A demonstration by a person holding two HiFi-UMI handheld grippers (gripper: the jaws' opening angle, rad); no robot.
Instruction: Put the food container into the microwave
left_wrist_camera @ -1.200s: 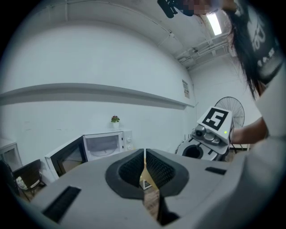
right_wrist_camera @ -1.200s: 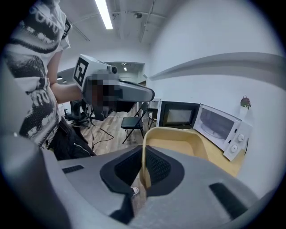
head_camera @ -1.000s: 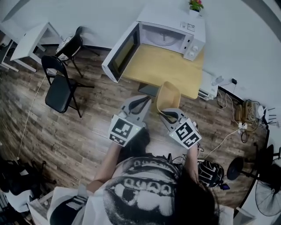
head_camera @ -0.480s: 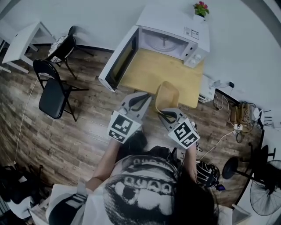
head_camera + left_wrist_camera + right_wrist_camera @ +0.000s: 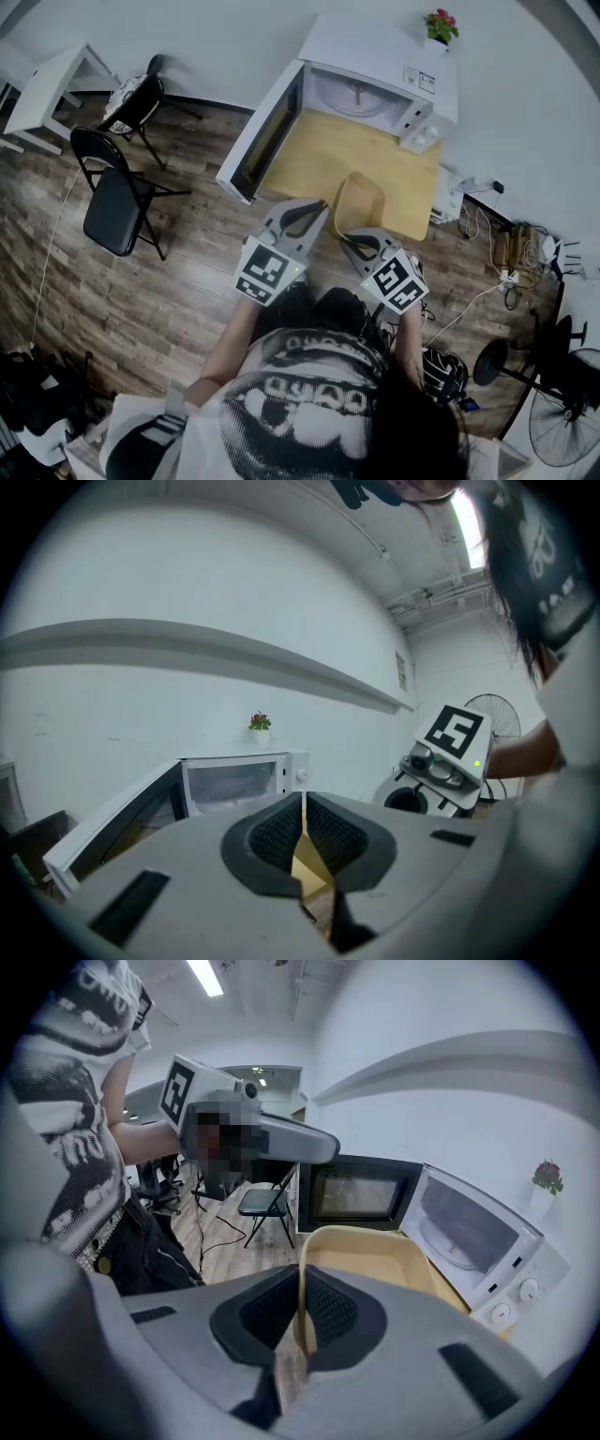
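Note:
A white microwave (image 5: 375, 80) stands at the back of a wooden table (image 5: 328, 155), its door (image 5: 267, 131) swung wide to the left and its chamber showing. My right gripper (image 5: 354, 242) is shut on the near rim of a tan food container (image 5: 361, 202), which hangs over the table's front edge. In the right gripper view the container (image 5: 375, 1260) stretches ahead of the jaws toward the microwave (image 5: 469, 1232). My left gripper (image 5: 305, 214) is beside it on the left, shut with nothing held; its view faces the microwave (image 5: 239, 785).
A small potted plant (image 5: 439, 23) sits on top of the microwave. Two black chairs (image 5: 117, 192) and a white desk (image 5: 52, 89) stand on the wooden floor at the left. Cables and a power strip (image 5: 520, 244) lie at the right, and fans (image 5: 562, 412) stand at the lower right.
Both grippers and the held container have come slightly closer to the table and microwave. The grip on the container is unchanged.

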